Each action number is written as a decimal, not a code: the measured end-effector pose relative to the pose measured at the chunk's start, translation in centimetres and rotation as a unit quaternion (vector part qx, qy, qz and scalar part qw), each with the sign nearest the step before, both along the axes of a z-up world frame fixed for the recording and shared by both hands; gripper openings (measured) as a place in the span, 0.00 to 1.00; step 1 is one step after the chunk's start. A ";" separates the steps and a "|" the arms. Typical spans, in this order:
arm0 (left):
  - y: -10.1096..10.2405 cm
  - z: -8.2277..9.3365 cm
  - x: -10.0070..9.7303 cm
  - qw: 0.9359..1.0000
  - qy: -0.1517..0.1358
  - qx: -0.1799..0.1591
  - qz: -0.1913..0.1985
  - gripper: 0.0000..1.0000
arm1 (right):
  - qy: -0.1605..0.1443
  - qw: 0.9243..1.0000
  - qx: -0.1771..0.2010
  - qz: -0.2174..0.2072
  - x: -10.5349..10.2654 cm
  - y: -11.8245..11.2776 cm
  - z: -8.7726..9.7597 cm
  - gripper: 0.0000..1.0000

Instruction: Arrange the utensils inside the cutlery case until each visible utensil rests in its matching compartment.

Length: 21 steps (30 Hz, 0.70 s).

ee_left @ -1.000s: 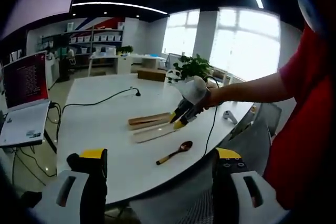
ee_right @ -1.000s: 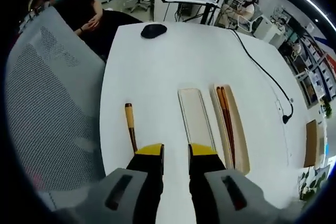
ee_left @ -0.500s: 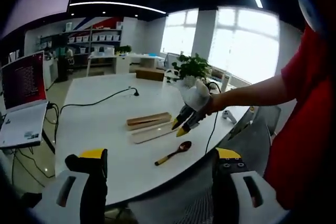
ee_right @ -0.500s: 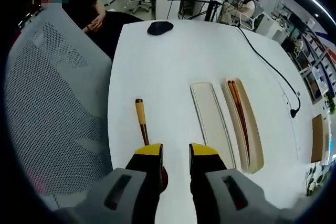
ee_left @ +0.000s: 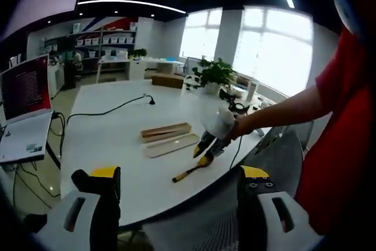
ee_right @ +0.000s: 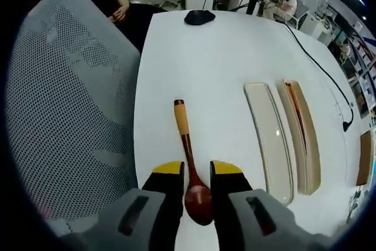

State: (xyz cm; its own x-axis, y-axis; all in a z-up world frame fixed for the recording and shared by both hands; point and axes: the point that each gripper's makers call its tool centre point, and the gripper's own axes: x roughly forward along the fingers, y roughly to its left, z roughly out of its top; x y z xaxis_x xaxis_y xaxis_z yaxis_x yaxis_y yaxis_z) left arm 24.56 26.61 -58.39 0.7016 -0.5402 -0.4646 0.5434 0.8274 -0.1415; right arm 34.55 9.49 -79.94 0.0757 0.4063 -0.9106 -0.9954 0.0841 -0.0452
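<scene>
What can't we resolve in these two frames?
- Right gripper contact with the wooden spoon: right gripper view, jaws flank the bowl, touch unclear.
- Spoon bowl: left gripper view, hidden by the right gripper.
- Chopsticks count in the case half: too thin, merged.
- Laptop screen text: too small.

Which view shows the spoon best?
The right gripper view: the spoon lies close on the table, bowl between the open right gripper, handle pointing away. The left gripper view shows the spoon small and distant, its bowl partly hidden by the right gripper.
</scene>
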 end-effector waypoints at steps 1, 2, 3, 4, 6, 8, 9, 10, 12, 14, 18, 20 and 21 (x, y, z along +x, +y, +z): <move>0.0 0.0 0.0 1.000 0.000 0.001 -0.001 0.83 | 0.002 1.000 -0.003 0.003 -0.1 -0.1 -0.2 0.14; 0.0 0.0 0.0 1.000 0.000 0.001 0.000 0.83 | 0.000 1.000 -0.008 0.009 -0.2 -0.2 -0.4 0.14; 0.0 0.0 0.0 1.000 0.001 0.001 0.000 0.83 | -0.001 1.000 -0.012 0.011 -0.1 -0.3 -0.6 0.14; 0.1 0.0 0.0 1.000 0.001 0.000 0.000 0.83 | 0.000 1.000 -0.014 0.011 -0.1 -0.4 -0.7 0.14; 0.1 0.0 0.1 1.000 0.001 0.000 0.001 0.83 | 0.002 1.000 -0.013 0.009 -0.1 -0.4 -0.7 0.13; 0.1 0.0 0.1 1.000 0.001 0.000 0.001 0.83 | 0.005 1.000 -0.011 0.009 -0.2 -0.3 -0.7 0.13; 0.1 0.0 0.1 1.000 0.001 0.001 0.001 0.83 | 0.005 1.000 -0.011 0.010 -0.2 -0.3 -0.8 0.13; 0.0 0.0 0.1 1.000 0.000 0.001 0.001 0.83 | 0.005 1.000 -0.011 0.011 -0.2 -0.2 -0.8 0.13; -0.1 0.0 0.1 1.000 0.001 0.001 0.000 0.83 | 0.006 1.000 -0.012 0.015 -0.3 -0.1 -1.0 0.12; -0.1 0.0 0.1 1.000 0.001 0.002 -0.002 0.83 | 0.005 1.000 -0.017 0.021 -0.3 -0.2 -1.3 0.12; -0.2 0.1 0.2 1.000 0.001 0.004 -0.004 0.83 | 0.007 0.999 -0.025 0.027 -0.4 -0.2 -1.7 0.12; -0.2 0.1 0.2 1.000 0.002 0.004 -0.005 0.83 | 0.003 0.999 -0.033 0.036 -0.3 -0.3 -2.0 0.12; -0.3 0.1 0.2 1.000 0.002 0.005 -0.006 0.83 | 0.003 0.999 -0.034 0.035 -0.3 -0.3 -2.1 0.11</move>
State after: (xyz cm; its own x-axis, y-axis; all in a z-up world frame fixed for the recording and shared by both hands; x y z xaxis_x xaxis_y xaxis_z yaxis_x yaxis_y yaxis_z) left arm 24.77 26.33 -58.33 0.6930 -0.5449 -0.4720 0.5535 0.8217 -0.1359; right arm 34.20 9.23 -82.04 0.0427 0.3472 -0.9368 -0.9991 0.0105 -0.0416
